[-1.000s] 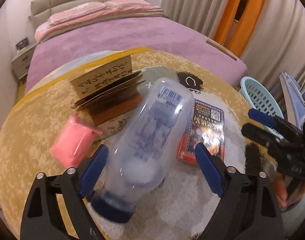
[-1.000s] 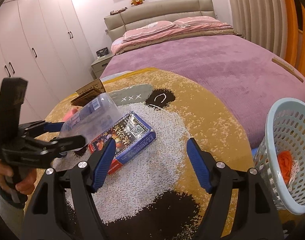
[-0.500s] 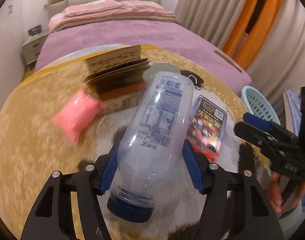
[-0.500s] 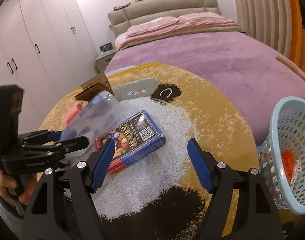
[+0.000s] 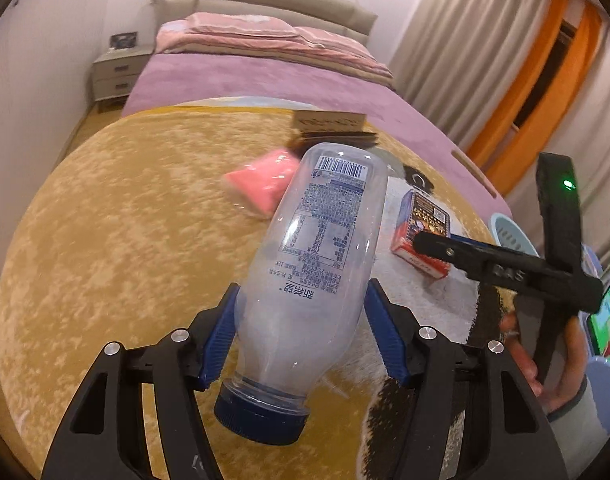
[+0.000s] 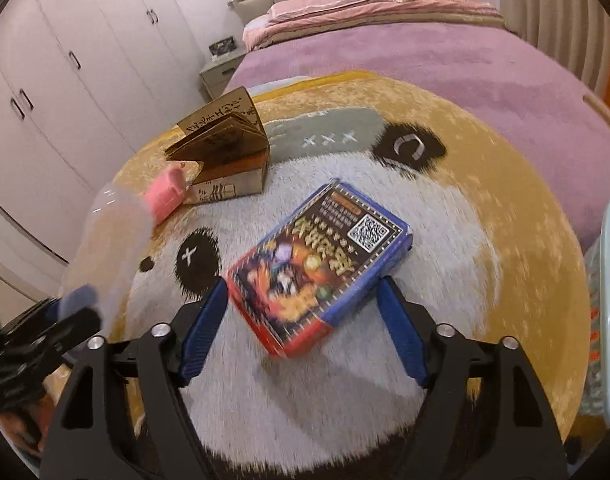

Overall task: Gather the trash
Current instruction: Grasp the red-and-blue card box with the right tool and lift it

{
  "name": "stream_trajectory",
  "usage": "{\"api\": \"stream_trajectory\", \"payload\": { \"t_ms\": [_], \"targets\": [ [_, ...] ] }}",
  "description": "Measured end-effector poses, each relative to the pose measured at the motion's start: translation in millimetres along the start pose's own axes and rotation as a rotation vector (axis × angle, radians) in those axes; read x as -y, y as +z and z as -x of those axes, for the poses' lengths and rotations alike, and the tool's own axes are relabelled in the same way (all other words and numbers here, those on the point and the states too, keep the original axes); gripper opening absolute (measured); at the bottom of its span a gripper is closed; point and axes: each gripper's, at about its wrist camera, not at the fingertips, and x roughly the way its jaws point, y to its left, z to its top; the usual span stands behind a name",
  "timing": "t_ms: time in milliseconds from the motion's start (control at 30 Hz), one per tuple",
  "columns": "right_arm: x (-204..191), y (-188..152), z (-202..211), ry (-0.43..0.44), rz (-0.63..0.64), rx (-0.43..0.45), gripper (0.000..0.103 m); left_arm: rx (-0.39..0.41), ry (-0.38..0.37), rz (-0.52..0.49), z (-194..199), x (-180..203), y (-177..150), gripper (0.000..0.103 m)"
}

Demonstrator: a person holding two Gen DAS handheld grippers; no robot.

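While the left wrist view looks along our left gripper (image 5: 301, 336), we see its blue pads pinching a clear plastic bottle (image 5: 317, 264), which is tilted with its dark blue cap (image 5: 261, 416) nearest the camera and its barcode end pointing away, above the round yellow rug (image 5: 117, 240). Beyond the bottle a pink packet (image 5: 261, 184) lies on the rug, with a brown cardboard box (image 5: 329, 128) behind it toward the rug's far edge. This view alone shows our right hand (image 5: 545, 364) wrapped round its black tool at the right, a colourful card box (image 5: 423, 228) lying past that tool's tip, and a bedside cabinet (image 5: 117, 76) beside the purple bed (image 5: 265, 80). In the right wrist view our right gripper (image 6: 303, 332) is spread, its jaws having just been opening, with the near end of the card box (image 6: 321, 264) lying between the pads, which stand clear of it, on the white middle of the rug (image 6: 525, 240). Only here do we see the white wardrobe doors (image 6: 65, 60) and the panda-face pattern. At the right edge stands a pale blue basket (image 6: 609, 320); something orange shows through its mesh, too blurred to name. The bottle appears here as a blur at the left.
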Motion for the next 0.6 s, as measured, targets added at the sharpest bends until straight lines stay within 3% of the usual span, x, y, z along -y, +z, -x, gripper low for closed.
{"api": "stream_trajectory", "payload": {
  "t_ms": [67, 333, 433, 600],
  "targets": [
    [-3.1, 6.1, -6.7, -0.009, -0.011, -0.008, 0.087, 0.009, 0.005, 0.011, 2.5, -2.0, -3.0, 0.06],
    [-29.1, 9.9, -25.1, -0.197, 0.057, 0.036, 0.087, 0.02, 0.011, 0.049, 3.5, -12.6, -11.2, 0.06],
    [-33.1, 6.6, -24.4, -0.25, 0.069, 0.042, 0.079, 0.023, 0.01, 0.052, 5.5, -12.6, -14.9, 0.06],
    [-22.7, -3.0, -10.5, -0.222, 0.039, 0.061, 0.067, 0.015, 0.009, 0.034, 5.6, -3.2, -18.1, 0.06]
  ]
}}
